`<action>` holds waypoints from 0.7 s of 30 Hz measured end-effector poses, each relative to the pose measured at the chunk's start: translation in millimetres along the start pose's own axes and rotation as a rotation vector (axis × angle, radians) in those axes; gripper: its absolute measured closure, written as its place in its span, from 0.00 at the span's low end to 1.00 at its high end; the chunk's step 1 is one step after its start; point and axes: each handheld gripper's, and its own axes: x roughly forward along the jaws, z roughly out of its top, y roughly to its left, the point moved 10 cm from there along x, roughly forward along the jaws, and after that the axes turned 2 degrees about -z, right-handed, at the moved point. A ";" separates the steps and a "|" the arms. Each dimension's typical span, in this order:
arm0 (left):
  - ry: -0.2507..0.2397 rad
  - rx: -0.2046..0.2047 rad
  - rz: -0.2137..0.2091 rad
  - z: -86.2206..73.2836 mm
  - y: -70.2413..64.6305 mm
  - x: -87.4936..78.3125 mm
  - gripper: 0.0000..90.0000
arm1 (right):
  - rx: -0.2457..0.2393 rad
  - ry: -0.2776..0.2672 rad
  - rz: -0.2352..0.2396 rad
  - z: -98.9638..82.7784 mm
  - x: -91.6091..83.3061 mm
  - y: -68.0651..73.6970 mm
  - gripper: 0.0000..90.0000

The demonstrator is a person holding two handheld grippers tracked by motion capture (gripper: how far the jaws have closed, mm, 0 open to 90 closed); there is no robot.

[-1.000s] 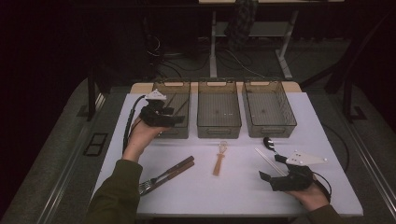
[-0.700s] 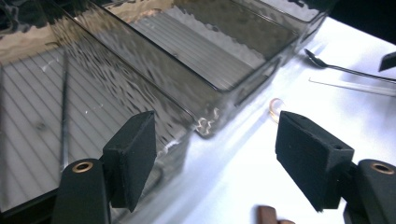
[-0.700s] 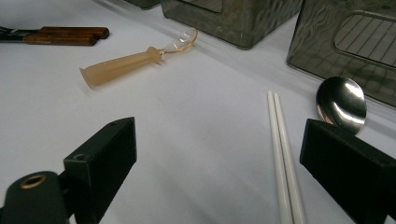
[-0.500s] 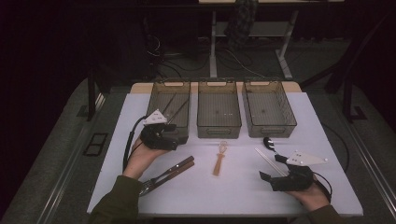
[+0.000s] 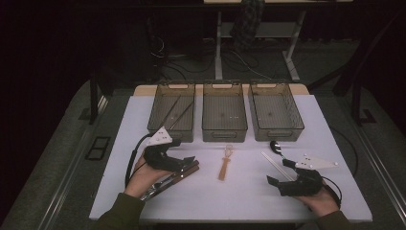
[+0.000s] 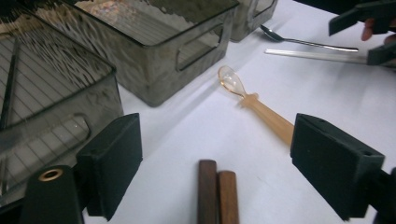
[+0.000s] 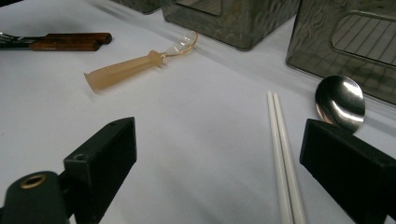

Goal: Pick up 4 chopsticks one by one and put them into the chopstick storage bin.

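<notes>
Wooden handles of a fork and knife (image 6: pixel 213 192) lie side by side on the white desk (image 5: pixel 249 201), just below the left gripper (image 5: pixel 187 163), whose fingers have just been opening and stand wide above them, pressing on nothing. Beyond them an amber plastic spoon (image 5: pixel 225 162) rests near the middle of three smoky bins (image 5: pixel 224 113), and dark chopsticks (image 5: pixel 174 113) sit in the left bin. Farther right, the right gripper (image 5: pixel 280 173) hovers with fingers wide and empty beside white chopsticks (image 7: pixel 284 154) and a metal spoon (image 7: pixel 340 102).
</notes>
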 end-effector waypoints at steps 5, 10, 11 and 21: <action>-0.010 0.009 0.012 -13.3 -7.9 -5.3 0.15 | -0.006 -0.001 -0.009 0.7 -1.2 -1.3 0.12; 0.000 0.022 -0.011 -30.7 -18.5 -10.3 0.08 | 0.002 -0.002 -0.013 0.8 -3.2 -2.6 0.12; 0.000 0.024 -0.013 -33.1 -19.6 -11.1 0.07 | 0.000 0.002 -0.015 0.4 -2.8 -3.2 0.12; 0.012 0.040 -0.077 -45.6 -24.5 -5.3 0.00 | -0.017 0.068 0.005 4.1 -7.8 -1.3 0.12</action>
